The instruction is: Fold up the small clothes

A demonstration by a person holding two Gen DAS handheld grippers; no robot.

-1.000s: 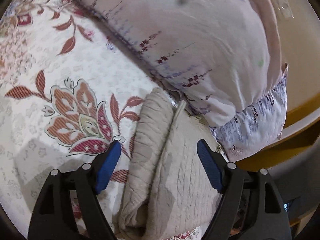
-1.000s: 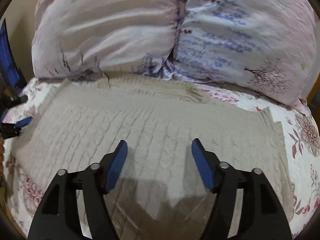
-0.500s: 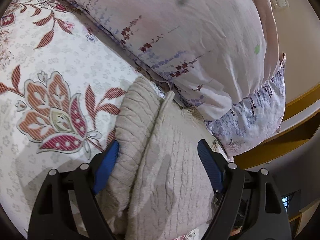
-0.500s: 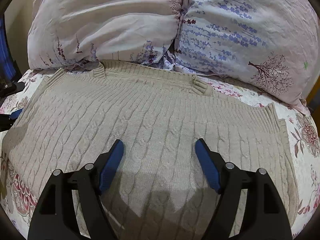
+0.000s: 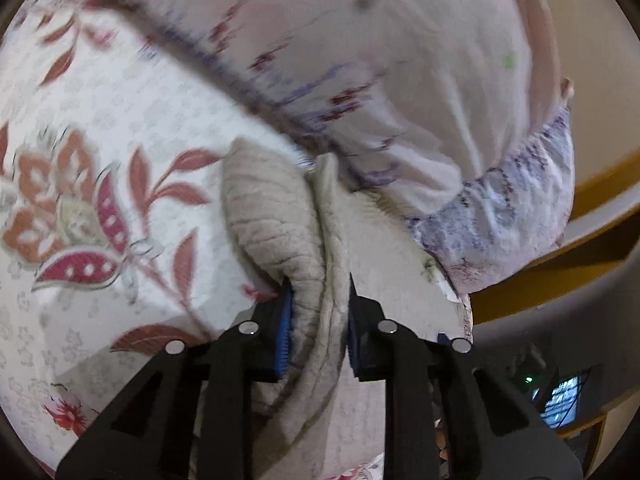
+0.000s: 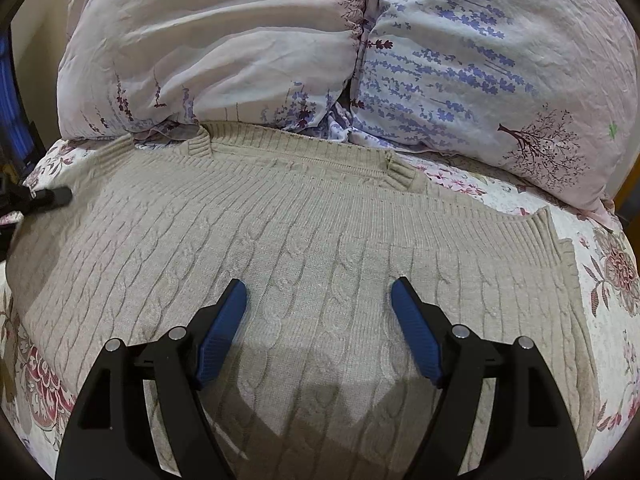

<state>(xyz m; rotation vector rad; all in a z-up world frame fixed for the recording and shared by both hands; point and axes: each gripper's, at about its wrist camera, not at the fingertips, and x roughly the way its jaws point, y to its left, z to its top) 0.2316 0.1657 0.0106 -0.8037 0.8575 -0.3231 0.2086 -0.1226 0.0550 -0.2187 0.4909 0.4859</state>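
A beige cable-knit sweater (image 6: 320, 248) lies spread on a floral bedsheet (image 5: 100, 168), its ribbed edge against the pillows. My left gripper (image 5: 318, 300) is shut on a bunched fold of the sweater (image 5: 276, 216) at its left end. Its black tip also shows at the left of the right wrist view (image 6: 52, 196). My right gripper (image 6: 318, 304) is open, its blue pads spread just above the middle of the sweater, holding nothing.
Two large floral pillows (image 6: 224, 48) (image 6: 500, 64) lie right behind the sweater. In the left wrist view a pillow (image 5: 380, 60) lies beside the sweater fold, and the wooden bed frame (image 5: 560, 272) runs on the right. Floral sheet (image 6: 612, 264) shows right of the sweater.
My left gripper has closed on the sweater's fold, which it straddled open before. My right gripper has stayed open over the sweater, drawing slightly nearer.
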